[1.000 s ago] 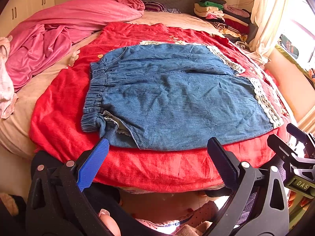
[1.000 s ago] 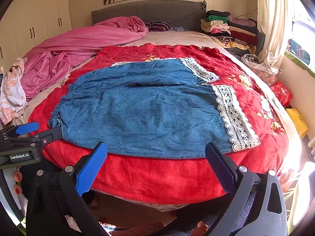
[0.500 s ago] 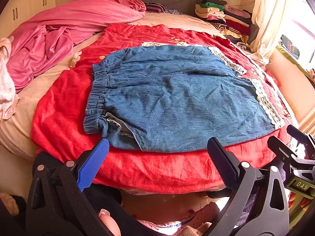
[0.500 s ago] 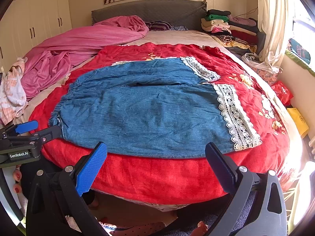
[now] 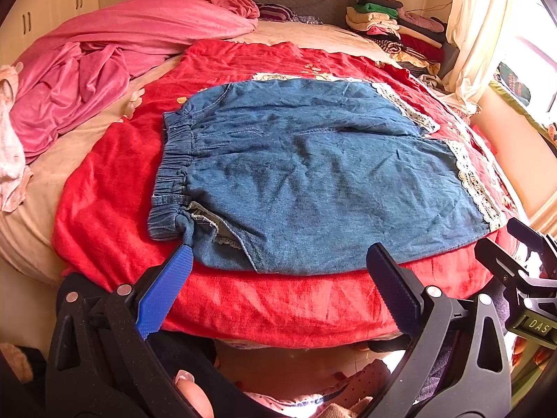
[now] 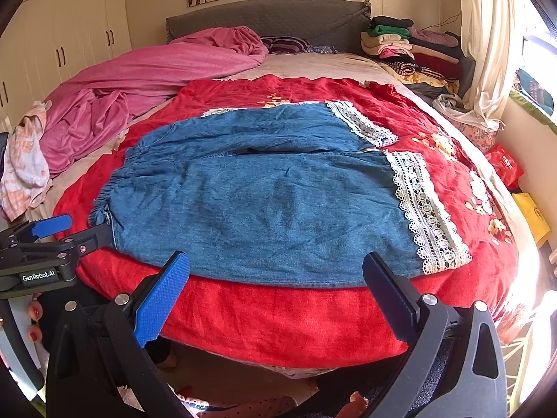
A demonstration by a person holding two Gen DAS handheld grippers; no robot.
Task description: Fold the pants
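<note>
Blue denim pants [image 5: 313,181] [image 6: 264,202] with white lace cuffs [image 6: 428,216] lie flat on a red blanket [image 5: 104,195] [image 6: 278,313] on the bed, waistband [image 5: 172,177] to the left and cuffs to the right. My left gripper [image 5: 280,249] is open at the near edge, its blue fingertip [image 5: 182,256] just below the near waistband corner. In the right wrist view the left gripper [image 6: 75,230] sits beside that same corner. My right gripper [image 6: 275,257] hangs open in front of the near leg's edge, holding nothing, and also shows as the right gripper [image 5: 518,261] at the left wrist view's right edge.
A pink quilt [image 6: 156,76] is heaped at the back left. Folded clothes [image 6: 410,45] are stacked at the back right by a curtain [image 6: 487,52]. A grey headboard [image 6: 271,17] and wardrobe doors [image 6: 62,45] stand behind. A person's toes [image 6: 33,313] are below the bed edge.
Both views shift only slightly. The pants lie as before and both grippers stay open.
</note>
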